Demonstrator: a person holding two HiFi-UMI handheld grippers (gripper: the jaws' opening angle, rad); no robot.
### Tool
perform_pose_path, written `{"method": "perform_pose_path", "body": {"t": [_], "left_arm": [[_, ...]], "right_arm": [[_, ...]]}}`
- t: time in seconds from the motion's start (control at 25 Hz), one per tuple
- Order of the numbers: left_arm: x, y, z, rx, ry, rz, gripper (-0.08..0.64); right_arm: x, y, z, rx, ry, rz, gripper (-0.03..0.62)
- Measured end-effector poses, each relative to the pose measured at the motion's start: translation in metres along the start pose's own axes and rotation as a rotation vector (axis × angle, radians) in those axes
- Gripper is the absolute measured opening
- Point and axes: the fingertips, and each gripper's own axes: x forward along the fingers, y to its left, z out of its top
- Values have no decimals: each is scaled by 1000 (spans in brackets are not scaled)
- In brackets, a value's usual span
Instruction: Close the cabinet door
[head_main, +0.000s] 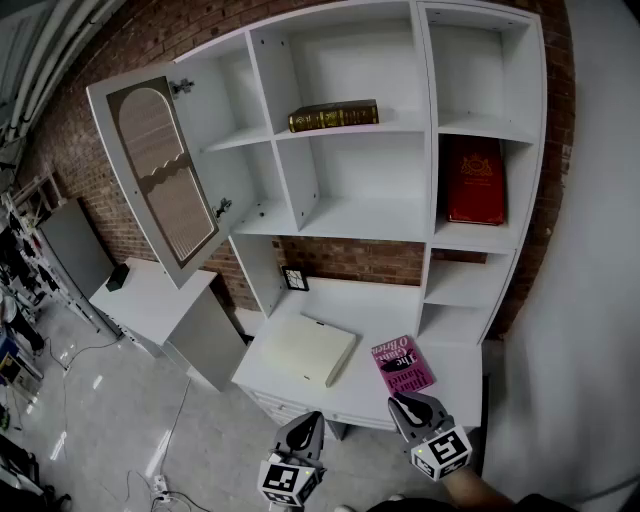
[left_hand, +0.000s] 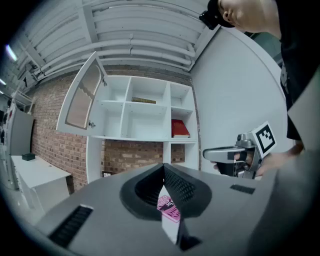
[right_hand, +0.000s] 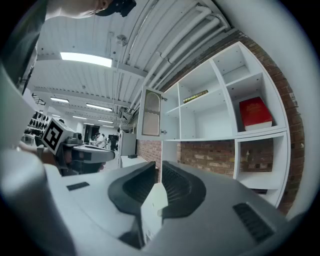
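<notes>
The white shelf cabinet (head_main: 425, 150) stands against a brick wall. Its door (head_main: 160, 170), with an arched ribbed panel, hangs swung wide open at the upper left, hinged on the left compartment. The door also shows in the left gripper view (left_hand: 80, 97) and the right gripper view (right_hand: 151, 114). Both grippers hover low in front of the desk, far below the door and touching nothing. My left gripper (head_main: 312, 418) (left_hand: 164, 167) is shut and holds nothing. To its right, my right gripper (head_main: 405, 402) (right_hand: 159, 165) is shut and holds nothing too.
A brown book (head_main: 333, 116) lies on the upper shelf and a red book (head_main: 474, 180) stands in the right compartment. On the desk (head_main: 450, 355) lie a white flat box (head_main: 305, 348) and a pink book (head_main: 403, 363). A white side table (head_main: 150, 295) stands under the door.
</notes>
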Motion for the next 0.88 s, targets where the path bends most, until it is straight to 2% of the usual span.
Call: {"method": "perform_pose_path", "body": {"t": [0.36, 0.52, 0.64, 0.88], "left_arm": [[-31, 45, -4, -8, -16, -33, 9], [-46, 76, -1, -9, -31, -48, 9], [-53, 99, 1, 10, -40, -50, 9], [-43, 138, 10, -3, -43, -34, 9]], "right_arm": [[42, 55, 5, -15, -1, 13, 49], [69, 72, 7, 43, -15, 1, 51], [90, 86, 9, 51, -22, 2, 51], [136, 93, 17, 31, -44, 15, 51]]}}
